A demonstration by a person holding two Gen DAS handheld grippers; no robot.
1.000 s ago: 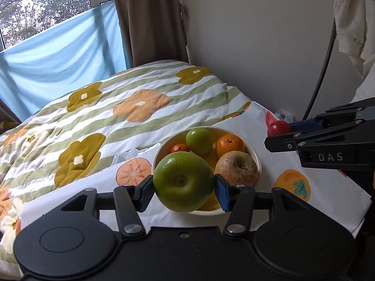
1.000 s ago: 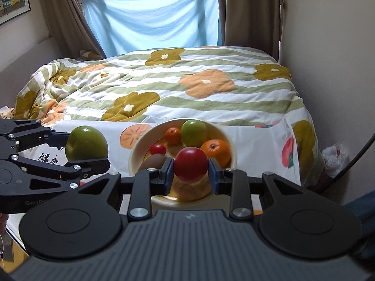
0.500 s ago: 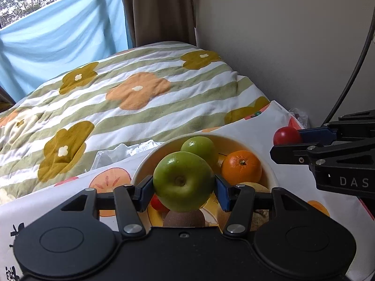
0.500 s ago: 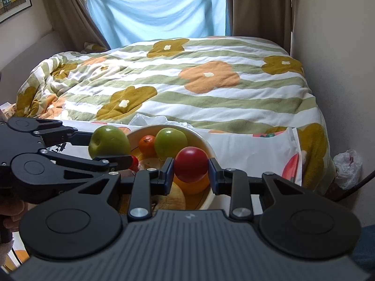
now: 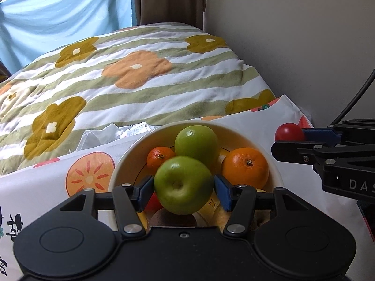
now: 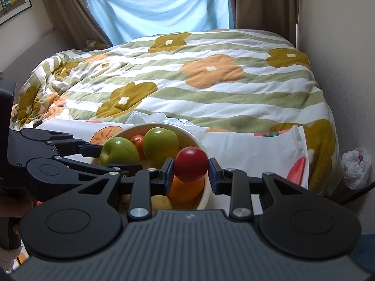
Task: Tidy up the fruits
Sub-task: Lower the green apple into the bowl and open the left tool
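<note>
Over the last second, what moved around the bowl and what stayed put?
Both claws advanced toward the bowl. The left claw carried its green apple from in front of the bowl to above its contents. The right claw brought the red fruit up to the bowl's right rim. Neither let go. The second green apple, the orange and the small mandarin in the bowl did not shift.

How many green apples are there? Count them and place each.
2: one green apple clamped in the left gripper over the bowl; another lying inside it. More may be hidden.
</note>
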